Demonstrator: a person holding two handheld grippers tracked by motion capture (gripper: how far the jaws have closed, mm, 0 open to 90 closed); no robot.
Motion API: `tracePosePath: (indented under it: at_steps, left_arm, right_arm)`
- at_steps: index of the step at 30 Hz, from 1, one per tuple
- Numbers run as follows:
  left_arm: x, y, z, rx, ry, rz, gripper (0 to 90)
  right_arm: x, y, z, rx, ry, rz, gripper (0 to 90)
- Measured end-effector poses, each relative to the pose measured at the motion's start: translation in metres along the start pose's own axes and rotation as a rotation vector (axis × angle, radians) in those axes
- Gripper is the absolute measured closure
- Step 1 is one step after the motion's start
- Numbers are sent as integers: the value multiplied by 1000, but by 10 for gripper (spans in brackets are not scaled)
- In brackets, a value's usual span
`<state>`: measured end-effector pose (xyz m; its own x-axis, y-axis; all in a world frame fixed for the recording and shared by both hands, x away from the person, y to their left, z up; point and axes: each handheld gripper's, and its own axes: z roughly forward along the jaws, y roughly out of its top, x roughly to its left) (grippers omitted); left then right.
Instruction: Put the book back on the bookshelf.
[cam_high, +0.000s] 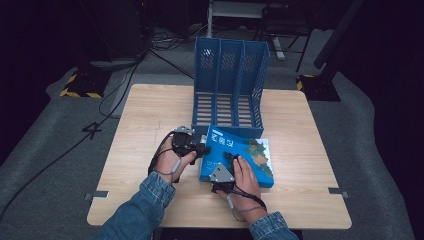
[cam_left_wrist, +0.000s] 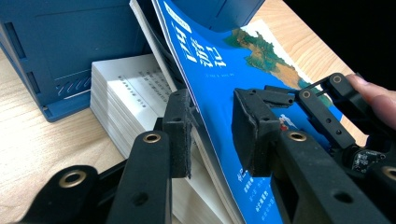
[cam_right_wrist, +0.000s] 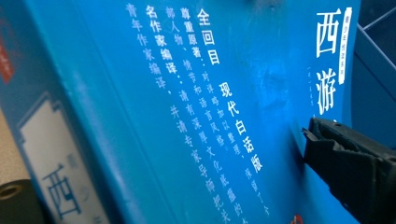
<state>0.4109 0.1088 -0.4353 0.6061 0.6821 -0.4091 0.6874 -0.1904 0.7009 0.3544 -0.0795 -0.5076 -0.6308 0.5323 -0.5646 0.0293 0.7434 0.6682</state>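
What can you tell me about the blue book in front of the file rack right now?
The blue book is a thick paperback with a glossy blue cover, white Chinese lettering and a map-like picture. It lies flat on the wooden table, against the front of the blue file rack. Its front cover is lifted and curved, baring the white page block. The left gripper straddles the cover's edge, jaws apart; the right gripper rests on the cover.

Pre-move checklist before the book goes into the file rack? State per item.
1. Left gripper jaws astride the lifted cover edge of the blue book: ok, gap remains, not clamped.
2. Whole book in the left jaws: not ok, only cover and a few pages are lifted; page block lies flat.
3. Right gripper on the cover: ok.
4. Right jaws open or shut: cannot tell.
5. Blue file rack upright, slots free: ok.
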Motion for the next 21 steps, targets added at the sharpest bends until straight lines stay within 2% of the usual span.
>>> tracePosePath:
  at_steps: [3, 5, 8, 11, 13, 15, 17, 21]
  left_arm:
    - [3, -1, -1, 1, -4, -1, 627]
    - [5, -2, -2, -1, -17, -20, 610]
    - [5, -3, -2, 11, -50, -45, 613]
    - [3, -4, -3, 5, -46, -33, 608]
    - [4, -4, -7, -24, -37, -26, 580]
    - [7, -3, -14, -48, -28, -28, 566]
    - [11, -4, -20, -65, -15, -32, 564]
    - [24, -9, -30, -75, 28, -39, 557]
  right_arm:
    - [0, 0, 0, 0, 9, -4, 78]
    - [-1, 1, -1, 2, 29, -13, 128]
    - [1, 5, -2, 14, 49, -59, 199]
    - [2, 8, -3, 31, 56, -80, 249]
    - [4, 9, -3, 30, 56, -102, 291]
    - [4, 11, -6, 28, 48, -113, 384]
    - [4, 16, -10, 35, 30, -146, 479]
    - [-5, 25, -18, 34, 21, -128, 565]
